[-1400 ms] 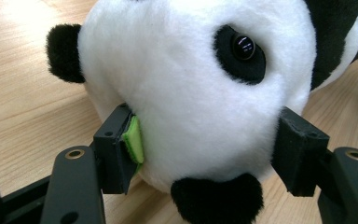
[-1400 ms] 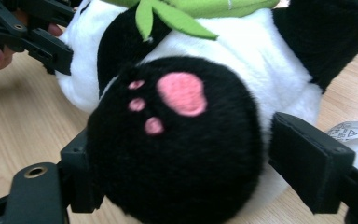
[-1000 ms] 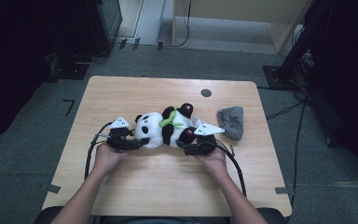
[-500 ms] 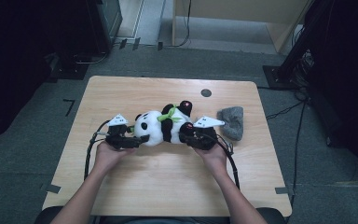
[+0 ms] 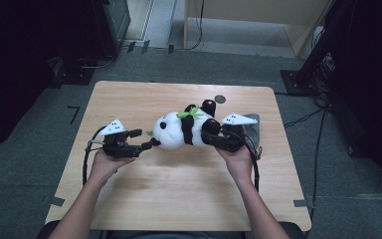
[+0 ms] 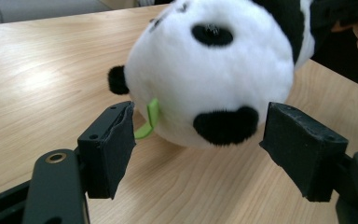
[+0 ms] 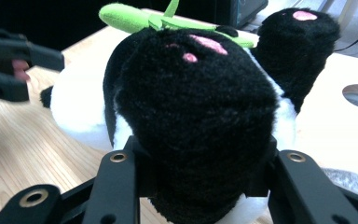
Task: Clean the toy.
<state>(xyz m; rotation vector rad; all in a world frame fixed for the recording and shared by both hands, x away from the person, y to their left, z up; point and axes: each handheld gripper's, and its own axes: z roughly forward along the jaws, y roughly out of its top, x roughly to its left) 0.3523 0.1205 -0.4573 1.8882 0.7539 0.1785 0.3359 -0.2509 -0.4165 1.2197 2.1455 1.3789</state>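
A black and white panda plush (image 5: pixel 181 130) with a green leaf on its chest lies across the middle of the wooden table (image 5: pixel 129 99). My right gripper (image 5: pixel 210 134) has just been closing and is now shut on one black leg (image 7: pixel 196 107), which bulges between the jaws and hides both pads. The panda's rear end is raised off the table. Its head (image 6: pixel 209 70) still rests on the wood. My left gripper (image 5: pixel 149 144) is open just in front of the head. Its jaws have just been closing a little, and the pads (image 6: pixel 114 140) touch nothing.
A crumpled grey cloth (image 5: pixel 254 127) lies on the table right behind my right gripper. A round cable hole (image 5: pixel 220 98) sits near the far edge. Bare wood stretches toward the near edge and to the left. Dark stands and cables surround the table on the floor.
My right gripper has shut on the panda's leg and lifted it, tilting the rear end up. My left gripper has widened its jaws and come off the head.
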